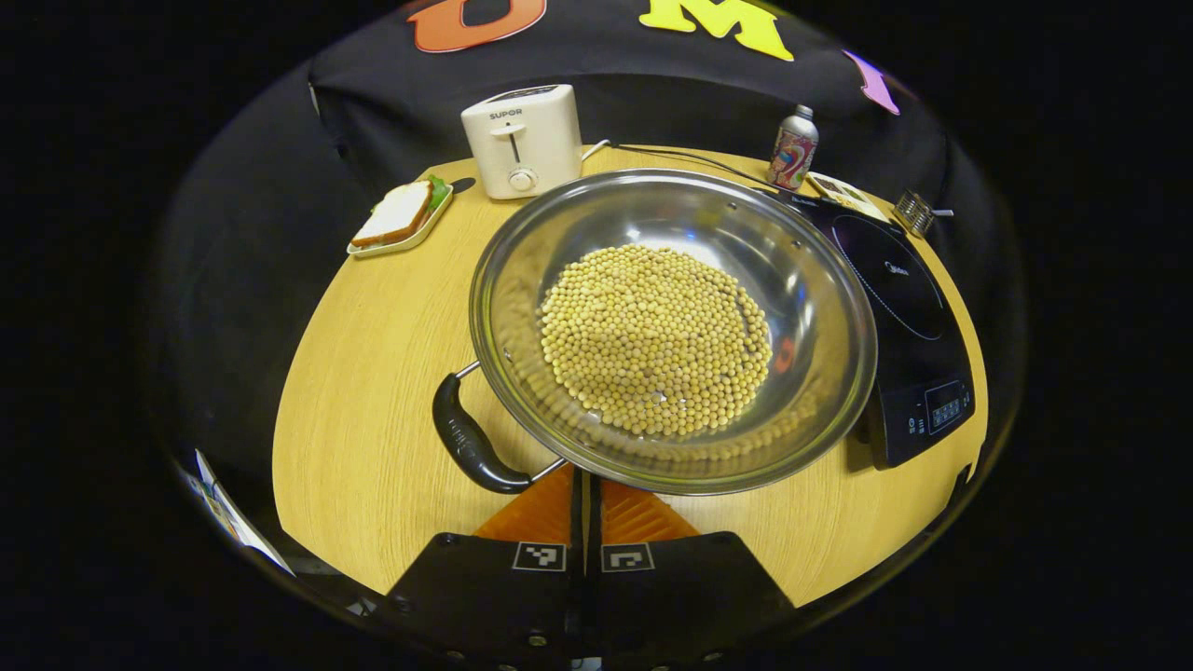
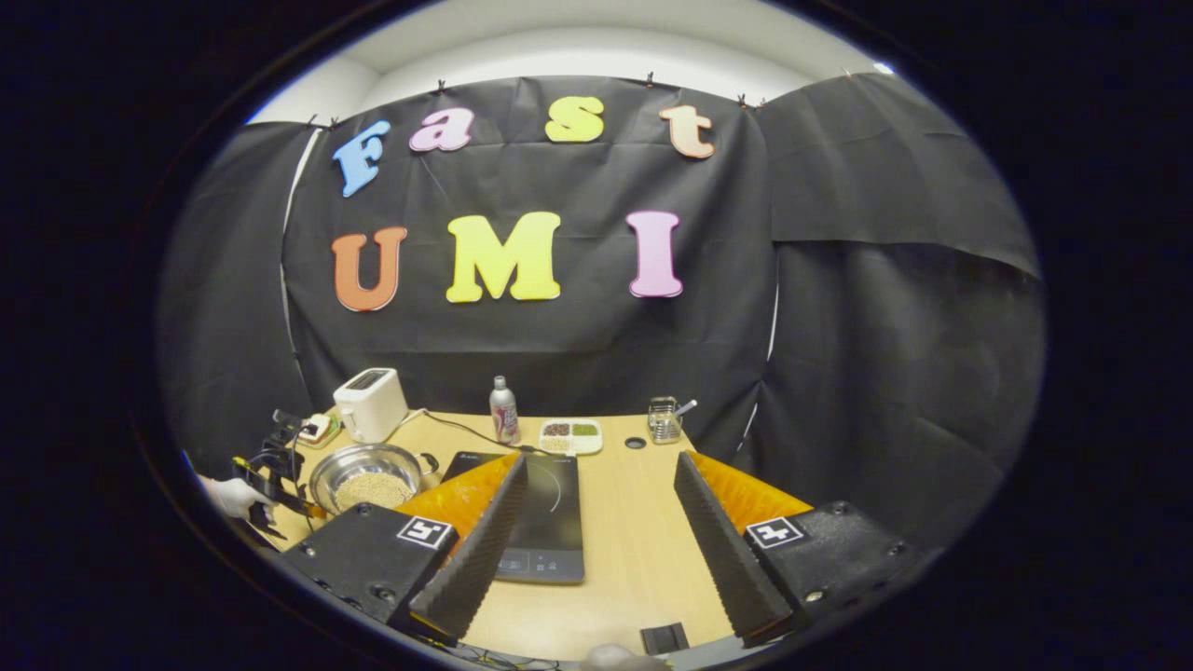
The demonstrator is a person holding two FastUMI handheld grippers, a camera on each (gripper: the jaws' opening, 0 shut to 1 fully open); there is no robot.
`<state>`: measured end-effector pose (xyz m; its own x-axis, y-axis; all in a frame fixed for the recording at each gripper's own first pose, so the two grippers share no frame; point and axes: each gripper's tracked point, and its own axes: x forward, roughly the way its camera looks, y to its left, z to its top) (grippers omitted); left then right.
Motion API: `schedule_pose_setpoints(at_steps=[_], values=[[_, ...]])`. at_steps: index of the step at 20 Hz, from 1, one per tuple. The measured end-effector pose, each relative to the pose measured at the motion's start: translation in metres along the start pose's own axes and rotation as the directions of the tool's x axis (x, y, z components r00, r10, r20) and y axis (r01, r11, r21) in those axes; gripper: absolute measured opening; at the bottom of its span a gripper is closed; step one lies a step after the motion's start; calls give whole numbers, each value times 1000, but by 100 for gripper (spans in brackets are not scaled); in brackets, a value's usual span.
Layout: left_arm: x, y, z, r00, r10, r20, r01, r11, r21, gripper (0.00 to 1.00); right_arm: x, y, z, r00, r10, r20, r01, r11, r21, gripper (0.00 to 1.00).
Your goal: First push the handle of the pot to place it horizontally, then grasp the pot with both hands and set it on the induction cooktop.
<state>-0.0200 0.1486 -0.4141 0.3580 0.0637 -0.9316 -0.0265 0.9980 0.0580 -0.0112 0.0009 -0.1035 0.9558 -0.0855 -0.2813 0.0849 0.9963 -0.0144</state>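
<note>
A wide steel pot (image 1: 811, 308) full of pale beans sits on the round wooden table (image 1: 373, 391). Its black handle (image 1: 471, 443) points toward the near left. My left gripper (image 1: 585, 480) is shut, with nothing held, and its tips are at the pot's near rim, just right of the handle. The black induction cooktop (image 1: 895, 308) lies right of the pot. In the right gripper view, my right gripper (image 2: 596, 494) hangs open above the cooktop (image 2: 550, 522). The pot (image 2: 368, 475) stands to its left, with the left gripper (image 2: 270, 475) and a gloved hand (image 2: 228, 496) beyond it.
A white toaster (image 1: 524, 140) and a sandwich tray (image 1: 401, 216) stand behind the pot on the left. A bottle (image 1: 793, 149), a divided dish (image 2: 570, 434) and a wire basket (image 2: 664, 419) line the table's back edge. A cable (image 1: 690, 160) runs behind the pot.
</note>
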Motion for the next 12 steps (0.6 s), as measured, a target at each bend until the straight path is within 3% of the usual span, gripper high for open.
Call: schedule_pose_setpoints(at_steps=[4, 5, 6, 9, 10, 11, 12], values=[[3, 17, 5, 1000, 26, 1, -26, 999, -18, 0, 1, 2, -1, 1000, 0, -11, 0, 1000, 0, 98], [4, 22, 5, 1000, 31, 3, -31, 999, -29, 10, 2, 2, -1, 1000, 1, -11, -1, 1000, 0, 98], [4, 25, 8, 999, 32, 2, -32, 999, -38, 0, 2, 4, 1, 1000, 2, -10, -2, 1000, -2, 98], [5, 38, 14, 999, 46, 10, -46, 998, -48, 0, 3, 7, 7, 1000, 2, 6, -2, 1000, -5, 99], [5, 42, 17, 999, 53, 12, -52, 997, -54, 10, 4, 9, 7, 1000, 5, 7, -5, 1000, -9, 100], [6, 46, 20, 998, 55, 15, -54, 997, -63, 0, 5, 11, 8, 1000, 6, 9, -6, 1000, -13, 98], [8, 49, 22, 998, 56, 16, -55, 996, -71, 0, 6, 12, 9, 1000, 7, 9, -7, 1000, -15, 100]])
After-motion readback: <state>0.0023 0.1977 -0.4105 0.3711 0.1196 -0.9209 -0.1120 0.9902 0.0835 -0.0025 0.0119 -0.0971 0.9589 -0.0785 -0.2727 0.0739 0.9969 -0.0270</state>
